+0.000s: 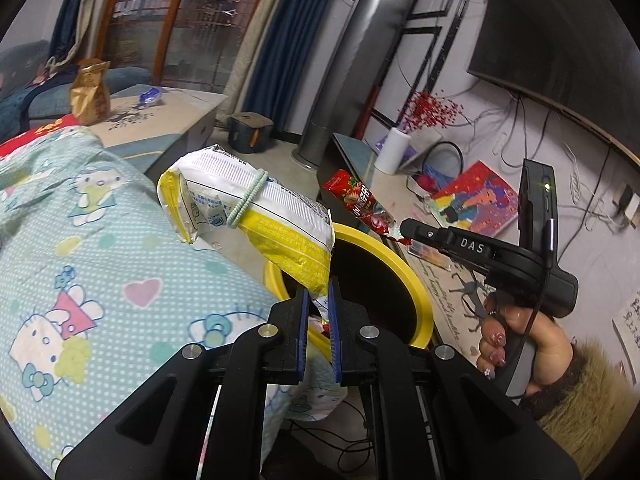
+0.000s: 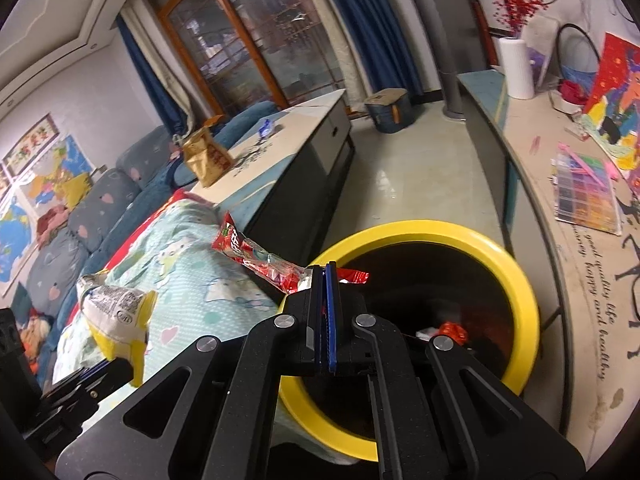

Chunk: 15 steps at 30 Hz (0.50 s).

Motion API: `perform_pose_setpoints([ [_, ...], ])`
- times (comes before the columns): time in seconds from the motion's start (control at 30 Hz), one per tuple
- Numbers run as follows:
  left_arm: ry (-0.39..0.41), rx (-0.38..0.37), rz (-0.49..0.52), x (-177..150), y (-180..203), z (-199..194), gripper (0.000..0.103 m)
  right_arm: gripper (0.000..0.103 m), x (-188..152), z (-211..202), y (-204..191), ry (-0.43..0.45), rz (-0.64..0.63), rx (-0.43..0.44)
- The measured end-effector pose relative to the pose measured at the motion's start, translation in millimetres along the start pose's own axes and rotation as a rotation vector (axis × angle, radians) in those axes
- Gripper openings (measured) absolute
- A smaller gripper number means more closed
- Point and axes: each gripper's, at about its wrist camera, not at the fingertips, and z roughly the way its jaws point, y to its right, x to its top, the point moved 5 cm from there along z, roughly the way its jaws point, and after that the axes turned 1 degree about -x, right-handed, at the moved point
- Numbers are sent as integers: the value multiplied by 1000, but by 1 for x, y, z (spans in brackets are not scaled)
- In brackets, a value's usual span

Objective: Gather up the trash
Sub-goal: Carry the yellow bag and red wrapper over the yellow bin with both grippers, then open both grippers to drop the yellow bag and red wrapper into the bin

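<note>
My left gripper (image 1: 319, 290) is shut on the lower edge of a yellow and white snack bag (image 1: 256, 216), tied with a pale green hair band, and holds it up at the near left rim of a yellow-rimmed trash bin (image 1: 420, 292). My right gripper (image 2: 324, 270) is shut on a red snack wrapper (image 2: 256, 258) and holds it over the bin's (image 2: 524, 292) left rim. The right gripper (image 1: 406, 228) with the red wrapper (image 1: 360, 200) also shows in the left wrist view. The yellow bag (image 2: 116, 312) shows at lower left in the right wrist view. Some trash lies inside the bin.
A Hello Kitty blanket (image 1: 100, 260) lies left of the bin. A gold paper bag (image 2: 206, 158) and a blue wrapper (image 2: 266, 128) sit on a low table (image 2: 304, 120) beyond. A long counter (image 2: 560, 240) with papers and a white roll (image 2: 516, 68) runs on the right.
</note>
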Motion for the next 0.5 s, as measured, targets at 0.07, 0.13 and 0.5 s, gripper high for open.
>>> perform_pose_setpoints([
  [0.07, -10, -7, 18, -2, 6, 4, 9, 0, 1, -1, 9, 0, 13, -19],
  [0.13, -19, -14, 32, -3, 11, 8, 9, 0, 0, -2, 18, -2, 24, -38],
  [0.5, -101, -69, 109, -17, 42, 37, 9, 1, -2, -4, 59, -11, 63, -137],
])
